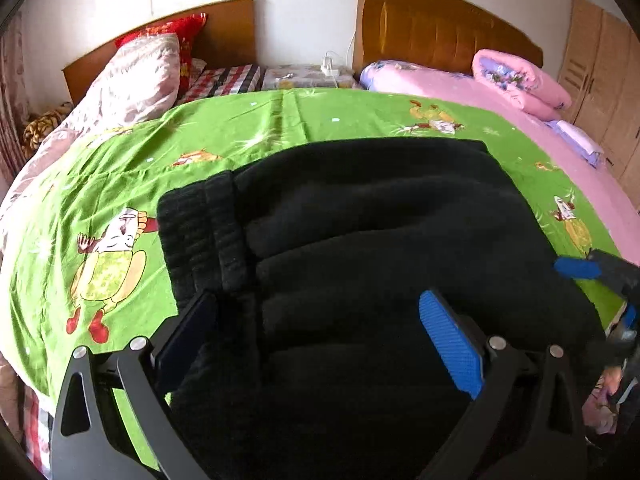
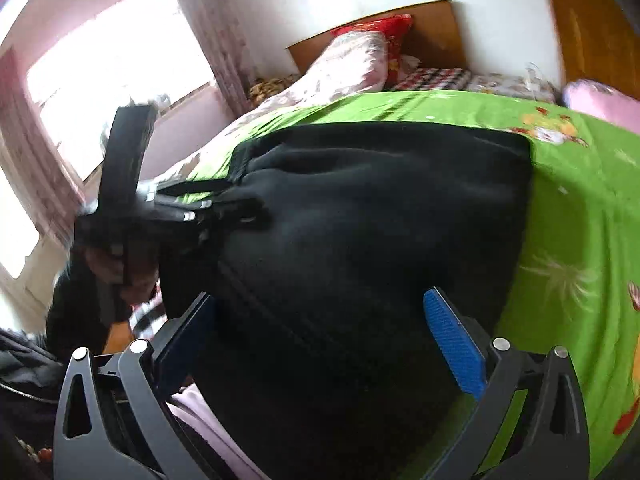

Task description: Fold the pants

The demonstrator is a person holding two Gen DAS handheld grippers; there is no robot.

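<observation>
Black pants (image 1: 360, 220) lie folded in a thick stack on a green cartoon sheet (image 1: 100, 200), ribbed waistband (image 1: 200, 224) toward the left. My left gripper (image 1: 320, 320) hovers open over the near part of the stack, its two pads wide apart and nothing pinched. In the right wrist view the same pants (image 2: 380, 220) fill the middle. My right gripper (image 2: 320, 320) stands open above their near edge. The left gripper (image 2: 224, 200) shows blurred at the pants' left side. One blue pad (image 1: 576, 268) of the right gripper shows at the right edge.
A pink bed (image 1: 460, 92) with a rolled quilt (image 1: 520, 80) lies beyond on the right. Pillows (image 1: 136, 76) and a headboard (image 1: 224, 28) stand back left. A wardrobe (image 1: 600, 72) is at far right, a bright window (image 2: 100, 80) at left. A person's dark sleeve (image 2: 80, 308) is low left.
</observation>
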